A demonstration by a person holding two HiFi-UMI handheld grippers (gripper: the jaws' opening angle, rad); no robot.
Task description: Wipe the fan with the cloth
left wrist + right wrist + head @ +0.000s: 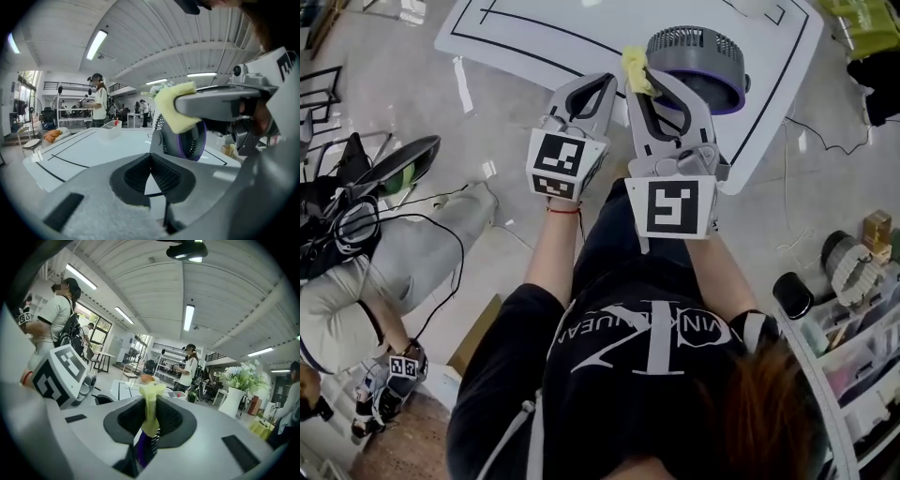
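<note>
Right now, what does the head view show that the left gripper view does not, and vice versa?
Only the head view: the marker cube on the left gripper and the person's forearms. Only the left gripper view: that gripper's fingers shut with nothing between them, and a person standing beyond the table. Both: the yellow cloth pinched by the right gripper, close to the fan.

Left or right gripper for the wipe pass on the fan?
Right, most likely. The right gripper is shut on the yellow cloth, and its tip sits just beside the fan. The left gripper is shut on nothing.
</note>
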